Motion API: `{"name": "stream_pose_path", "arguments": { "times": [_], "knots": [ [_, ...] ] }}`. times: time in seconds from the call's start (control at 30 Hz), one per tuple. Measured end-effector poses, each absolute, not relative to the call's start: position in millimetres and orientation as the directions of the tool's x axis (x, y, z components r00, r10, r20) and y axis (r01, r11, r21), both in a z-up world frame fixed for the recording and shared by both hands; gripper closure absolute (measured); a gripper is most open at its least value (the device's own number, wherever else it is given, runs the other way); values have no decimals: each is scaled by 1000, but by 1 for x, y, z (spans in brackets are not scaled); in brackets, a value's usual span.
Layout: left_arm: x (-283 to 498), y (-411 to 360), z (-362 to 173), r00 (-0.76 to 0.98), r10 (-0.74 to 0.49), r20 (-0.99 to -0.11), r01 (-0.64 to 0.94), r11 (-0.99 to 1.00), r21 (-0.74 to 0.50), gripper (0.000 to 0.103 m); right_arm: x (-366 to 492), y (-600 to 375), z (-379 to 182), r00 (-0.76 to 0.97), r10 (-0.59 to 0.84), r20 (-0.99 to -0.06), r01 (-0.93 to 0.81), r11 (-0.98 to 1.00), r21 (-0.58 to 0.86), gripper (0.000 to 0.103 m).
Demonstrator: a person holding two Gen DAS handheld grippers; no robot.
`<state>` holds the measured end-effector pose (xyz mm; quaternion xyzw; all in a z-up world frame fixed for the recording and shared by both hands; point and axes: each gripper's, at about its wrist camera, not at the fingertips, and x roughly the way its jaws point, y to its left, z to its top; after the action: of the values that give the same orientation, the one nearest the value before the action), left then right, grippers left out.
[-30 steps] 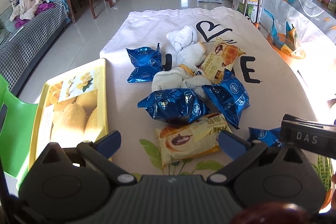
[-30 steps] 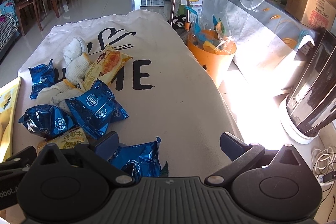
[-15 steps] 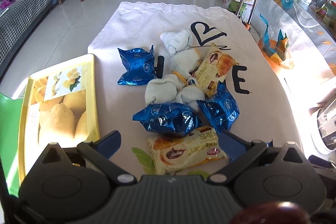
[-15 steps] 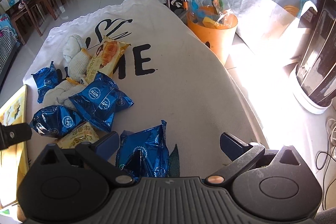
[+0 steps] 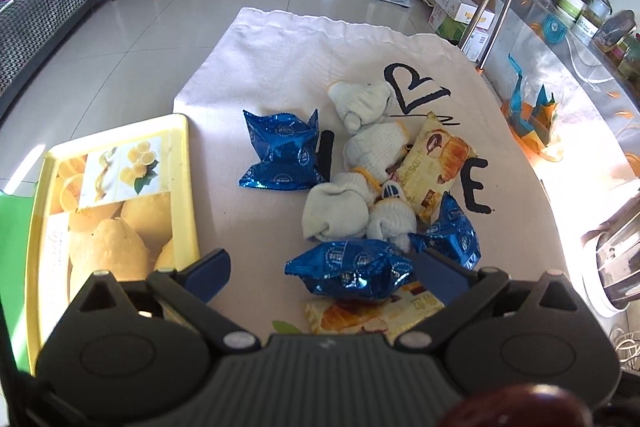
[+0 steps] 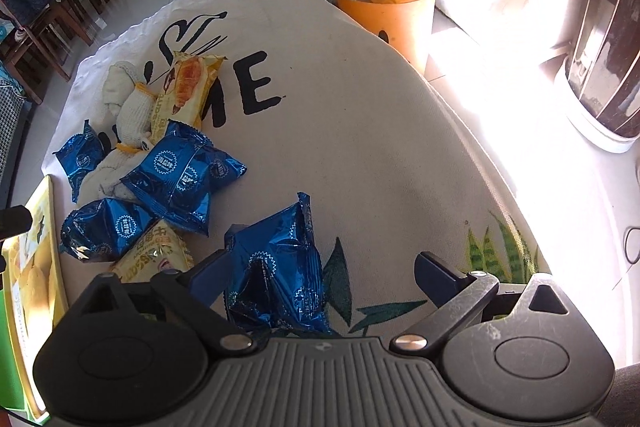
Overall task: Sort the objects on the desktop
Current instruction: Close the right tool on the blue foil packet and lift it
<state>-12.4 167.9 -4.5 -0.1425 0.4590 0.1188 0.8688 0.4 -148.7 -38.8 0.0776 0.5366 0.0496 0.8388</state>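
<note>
A yellow lemon-print tray [image 5: 114, 187] lies at the left edge of the cloth-covered tabletop [image 6: 360, 147], bare of any snack or glove. Beside it the left tool [image 5: 320, 267] hovers with its jaws spread and nothing gripped, a blue foil packet [image 5: 352, 271] lying between the tips and resting on a yellow croissant packet [image 5: 360, 315]. Farther along sits the jumble: rolled white gloves [image 5: 372, 147], more blue packets and a second croissant packet [image 5: 436, 163]. At right, the right tool [image 6: 320, 273] is closing from wide, its pads not yet pressing; a lone blue packet [image 6: 280, 259] lies on the cloth between them, near the left finger [image 6: 208, 275]. The step in hand looks like picking that packet. Centring the tool over its puffed middle before the squeeze, rather than nipping the crimped edge, should keep the slick foil from slipping; lifting straight up avoids dragging the neighbouring packets.
</note>
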Motion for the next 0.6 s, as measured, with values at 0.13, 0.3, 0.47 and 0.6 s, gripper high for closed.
{"name": "stream_pose_path", "arguments": {
  "times": [0.13,0.3,0.47,0.6],
  "knots": [
    [-6,173,-11,536,59,-842,-361,918,-165,1,3,-148,-47,383,195,-903,18,976,218,5],
    [3,168,-22,505,38,-862,-362,916,-172,1,6,-149,-50,373,200,-906,38,972,230,5],
    [12,157,-27,494,33,-869,-345,924,-162,1,6,-147,-52,356,213,-910,35,970,241,5],
    [22,150,-34,475,17,-880,-336,928,-163,1,6,-145,-55,348,214,-913,35,970,241,6]
  ]
}}
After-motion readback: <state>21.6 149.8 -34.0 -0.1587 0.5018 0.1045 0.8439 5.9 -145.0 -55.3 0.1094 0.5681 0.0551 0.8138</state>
